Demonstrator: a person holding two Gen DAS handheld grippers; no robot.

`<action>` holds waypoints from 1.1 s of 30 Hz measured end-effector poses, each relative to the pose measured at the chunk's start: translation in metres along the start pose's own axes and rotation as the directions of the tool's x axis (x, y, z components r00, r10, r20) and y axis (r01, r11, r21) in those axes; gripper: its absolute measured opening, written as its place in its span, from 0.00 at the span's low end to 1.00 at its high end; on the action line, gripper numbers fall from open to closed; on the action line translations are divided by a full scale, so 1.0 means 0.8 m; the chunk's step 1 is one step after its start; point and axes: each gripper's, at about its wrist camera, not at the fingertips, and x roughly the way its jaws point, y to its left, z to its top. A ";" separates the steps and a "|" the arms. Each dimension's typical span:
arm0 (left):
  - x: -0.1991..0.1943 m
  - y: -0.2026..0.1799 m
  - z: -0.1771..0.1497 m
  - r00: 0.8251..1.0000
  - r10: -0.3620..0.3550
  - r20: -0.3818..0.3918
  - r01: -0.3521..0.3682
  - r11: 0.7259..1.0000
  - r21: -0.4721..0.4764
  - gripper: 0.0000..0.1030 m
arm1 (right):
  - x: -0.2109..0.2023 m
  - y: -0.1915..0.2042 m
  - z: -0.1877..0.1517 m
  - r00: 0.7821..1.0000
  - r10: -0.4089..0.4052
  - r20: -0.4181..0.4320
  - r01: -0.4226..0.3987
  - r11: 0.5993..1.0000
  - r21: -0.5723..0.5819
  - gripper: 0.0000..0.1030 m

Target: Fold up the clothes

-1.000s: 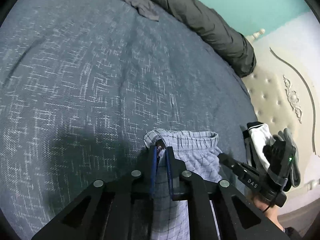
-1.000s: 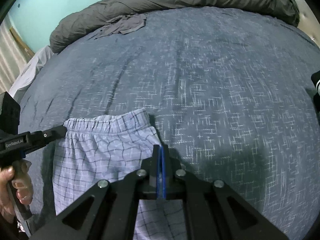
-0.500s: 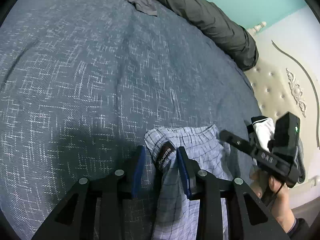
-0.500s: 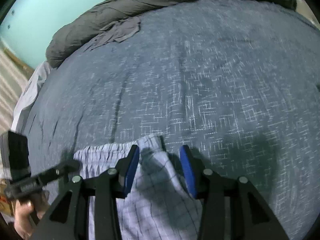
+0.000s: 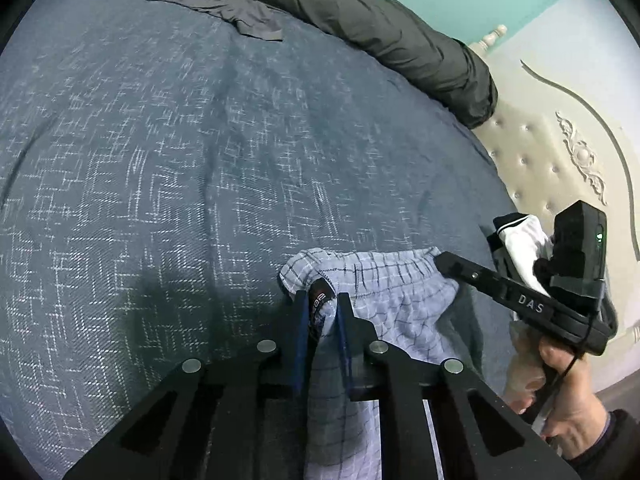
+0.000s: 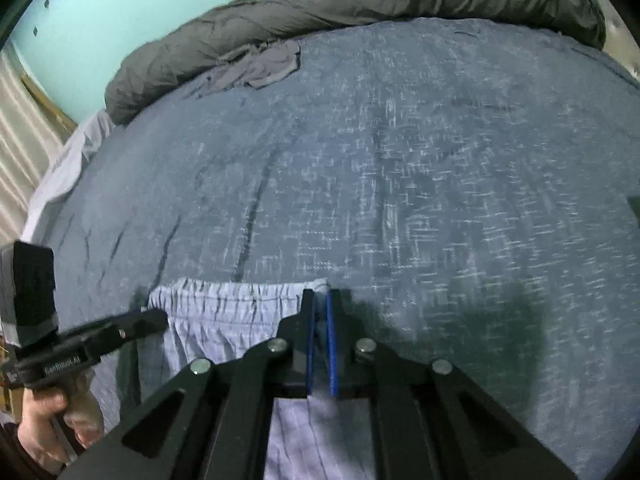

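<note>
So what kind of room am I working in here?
Most likely a bedroom: the shorts lie on a bed with a blue cover, a tufted headboard stands at one end, and a dark duvet is bunched along the far edge.

We see the shorts (image 5: 384,292) lying on the bedspread (image 5: 180,168) at the lower centre of the frame, the left gripper (image 5: 322,312) at their left waistband corner and the right gripper (image 6: 319,312) at the right corner. The rolled duvet (image 5: 380,28) runs along the top, a crumpled garment (image 5: 232,12) just before it at upper left. The headboard (image 5: 560,152) stands at right.
</note>
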 end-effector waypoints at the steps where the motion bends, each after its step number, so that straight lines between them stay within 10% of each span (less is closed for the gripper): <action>1: 0.004 -0.002 0.000 1.000 0.000 -0.013 0.000 1.000 0.004 0.14 | 0.001 0.000 0.000 1.000 -0.011 -0.007 0.011 1.000 -0.002 0.04; 7: 0.008 -0.014 0.001 0.999 0.029 -0.043 -0.028 0.999 0.034 0.18 | 0.019 -0.002 0.002 0.995 -0.080 -0.057 0.081 0.996 0.023 0.06; 12: 0.008 -0.011 0.002 0.999 0.036 -0.037 -0.034 0.999 0.041 0.22 | 0.018 -0.006 0.006 0.994 -0.098 -0.045 0.099 0.995 0.012 0.37; 19: 0.015 -0.007 -0.001 0.999 0.025 -0.047 -0.023 0.999 0.040 0.22 | 0.032 -0.016 -0.004 0.995 -0.058 -0.081 0.061 0.998 0.028 0.38; 33: 0.007 -0.029 -0.009 1.000 0.009 -0.021 -0.007 0.996 0.084 0.09 | 0.007 0.006 -0.042 0.999 -0.006 -0.046 0.004 0.999 -0.045 0.08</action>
